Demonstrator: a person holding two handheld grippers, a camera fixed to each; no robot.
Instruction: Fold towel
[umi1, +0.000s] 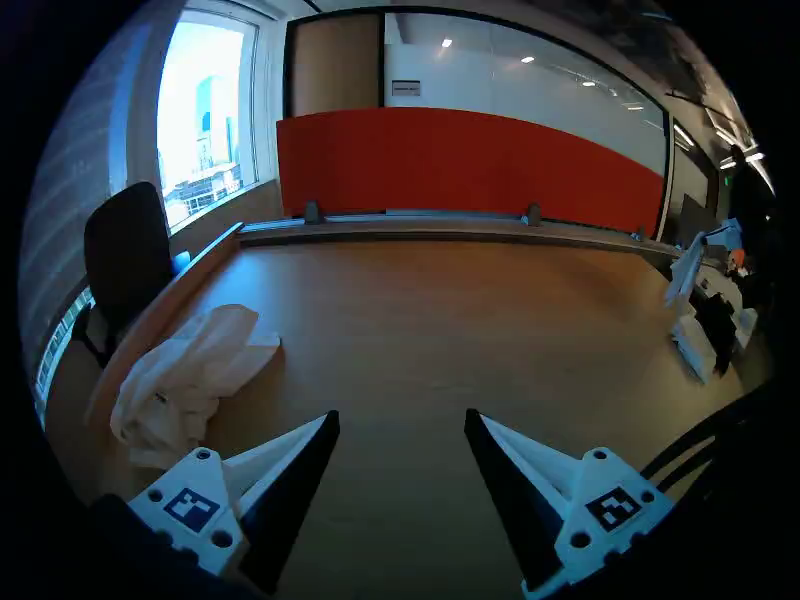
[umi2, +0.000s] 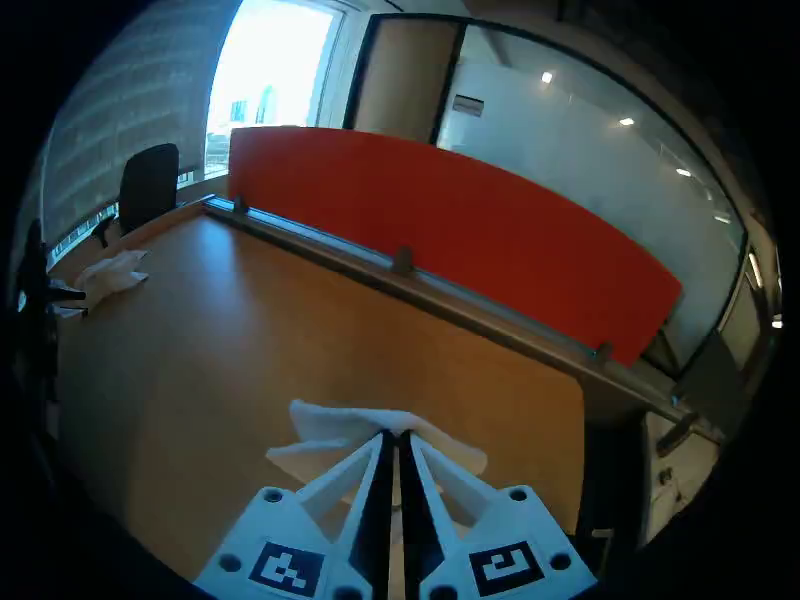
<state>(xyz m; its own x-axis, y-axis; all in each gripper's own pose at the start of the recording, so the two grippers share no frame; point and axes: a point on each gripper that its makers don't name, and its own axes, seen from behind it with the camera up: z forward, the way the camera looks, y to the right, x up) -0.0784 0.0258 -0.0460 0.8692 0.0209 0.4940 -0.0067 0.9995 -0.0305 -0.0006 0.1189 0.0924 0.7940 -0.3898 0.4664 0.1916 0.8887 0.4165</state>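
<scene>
Desk (umi2: 230, 330): towel (umi2: 335, 425) crosswise in right claw (umi2: 397, 442).

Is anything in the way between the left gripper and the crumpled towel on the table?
Nothing visible. The left gripper, open, has only bare table between it and the crumpled towel, which lies to its left by the table edge.

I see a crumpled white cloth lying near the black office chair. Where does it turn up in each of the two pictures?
Left gripper view: the crumpled white cloth lies lower left, at the edge of the desk, beside the black chair.
Right gripper view: the cloth sits small at far left, near that chair.
Shared landmark: the red divider behind the desk.
</scene>
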